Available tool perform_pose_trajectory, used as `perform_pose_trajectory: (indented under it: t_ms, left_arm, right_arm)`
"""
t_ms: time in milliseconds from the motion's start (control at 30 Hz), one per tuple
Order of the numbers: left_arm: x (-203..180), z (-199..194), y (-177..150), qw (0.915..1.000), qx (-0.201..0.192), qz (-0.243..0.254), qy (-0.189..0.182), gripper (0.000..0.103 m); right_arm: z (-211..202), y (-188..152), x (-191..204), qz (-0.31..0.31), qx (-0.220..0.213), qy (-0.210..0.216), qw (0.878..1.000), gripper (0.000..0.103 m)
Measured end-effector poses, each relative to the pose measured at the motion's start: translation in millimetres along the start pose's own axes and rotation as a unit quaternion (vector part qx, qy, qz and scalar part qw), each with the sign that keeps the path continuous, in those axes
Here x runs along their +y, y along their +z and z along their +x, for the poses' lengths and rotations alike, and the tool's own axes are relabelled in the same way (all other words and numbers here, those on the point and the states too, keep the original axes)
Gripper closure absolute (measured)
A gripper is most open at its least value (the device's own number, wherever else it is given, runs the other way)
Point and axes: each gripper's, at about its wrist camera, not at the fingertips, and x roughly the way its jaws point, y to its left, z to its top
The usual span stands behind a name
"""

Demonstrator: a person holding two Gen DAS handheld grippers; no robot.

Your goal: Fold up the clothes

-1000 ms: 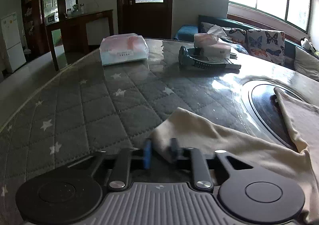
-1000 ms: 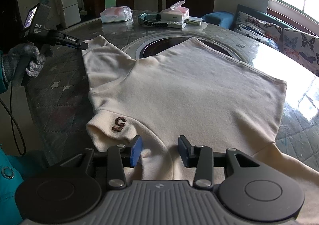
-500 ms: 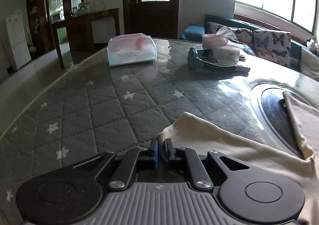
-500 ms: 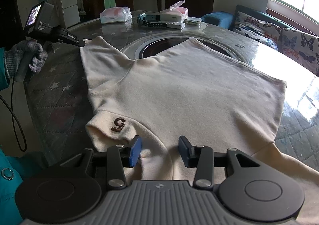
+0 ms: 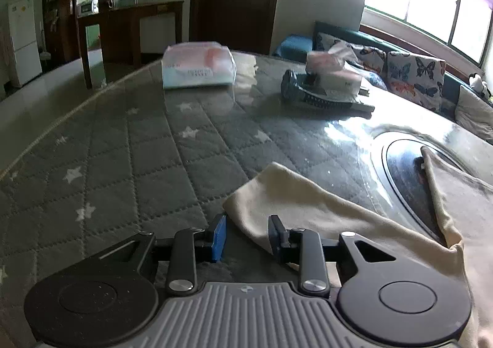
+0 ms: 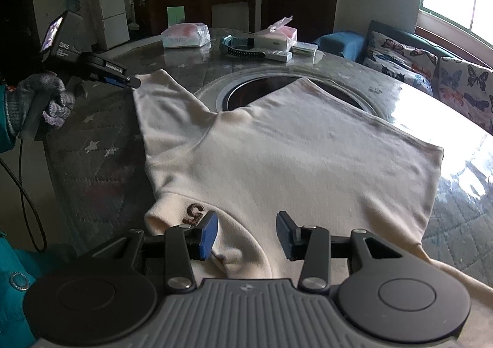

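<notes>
The desk (image 6: 456,120), round and covered with a grey star-quilted mat under a glossy sheet, carried all items. A cream sweatshirt (image 6: 302,157) lay spread flat across its near and middle part, the far hem reaching over the dark round inset (image 6: 265,86) at the desk's centre; one sleeve (image 5: 295,200) stretched out toward the left. A brown "5" mark (image 6: 193,213) sat near the collar at the near edge. At the far side stood a wrapped tissue pack (image 6: 185,34), with a second tissue box (image 6: 277,37) and a dark strap-like item (image 6: 240,47) to its right. A sofa with butterfly-print cushions (image 5: 413,77) ran along the far right wall. The left claw (image 5: 246,235), held in a grey-gloved hand (image 6: 46,98), had just been opening; its jaws stood apart at the sleeve's cuff end, the cloth lying between them, the right pad (image 5: 274,235) touching its edge. The right claw (image 6: 245,234) stood apart above the collar area, pads not pressing the fabric.
</notes>
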Motion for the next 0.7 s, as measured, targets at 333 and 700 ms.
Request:
perform_pose_trajectory:
  t_ms: [333, 700]
  left_arm:
    - [-19.5, -30.0, 17.0, 0.9968, -0.063, 0.012, -0.047, 0.099]
    - [-134.6, -98.8, 8.6, 0.9474, -0.113, 0.143, -0.263, 0.099]
  right_arm:
    - [-7.4, 3.3, -3.8, 0.015, -0.017, -0.010, 1.000, 0.061]
    - [-16.5, 8.2, -19.0, 0.057, -0.035, -0.021, 0.998, 0.062]
